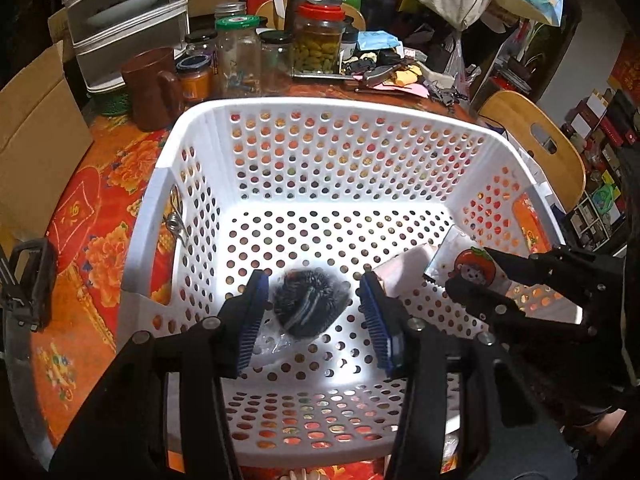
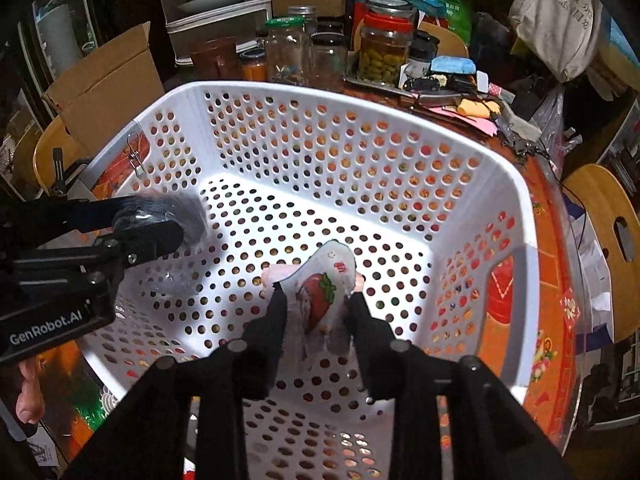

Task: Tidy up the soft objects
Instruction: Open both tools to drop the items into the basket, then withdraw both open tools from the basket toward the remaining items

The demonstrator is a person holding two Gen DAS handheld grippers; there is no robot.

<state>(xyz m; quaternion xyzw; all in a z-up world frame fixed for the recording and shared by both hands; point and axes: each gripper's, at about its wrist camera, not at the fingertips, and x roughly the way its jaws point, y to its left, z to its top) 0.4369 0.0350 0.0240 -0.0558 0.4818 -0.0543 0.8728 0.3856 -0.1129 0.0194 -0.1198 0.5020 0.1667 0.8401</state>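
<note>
white perforated plastic frames the scene: a laundry basket (image 1: 320, 112) on a floral red tablecloth (image 1: 104, 216), both grippers reaching down into it from the near side.

the left gripper (image 1: 314, 312) has its blue-padded jaws spread wide, with a dark, blurred scrubber-like ball in clear wrap (image 1: 308, 308) lying between them. the pads do not touch it, and whether it rests on the basket floor or is dropping cannot be told from the blur. it is roughly round, with no clear long axis, and sits dead ahead of the left jaws, far nearer that hand than the other.

the right gripper (image 2: 318, 300) is closed on a soft white pack printed with a strawberry cartoon (image 2: 324, 292), pinched across its width so that its long axis runs away from the jaws toward the far wall. a pink folded piece (image 2: 280, 272) shows behind it. the pack hangs above the right half of the basket floor, apparently clear of it.

judged from this, the dark ball is as good as delivered and the pack waits for release. apart from these items the basket holds nothing visible. a metal clip (image 2: 136, 160) grips its left rim. jars (image 1: 316, 40) crowd the table beyond.
</note>
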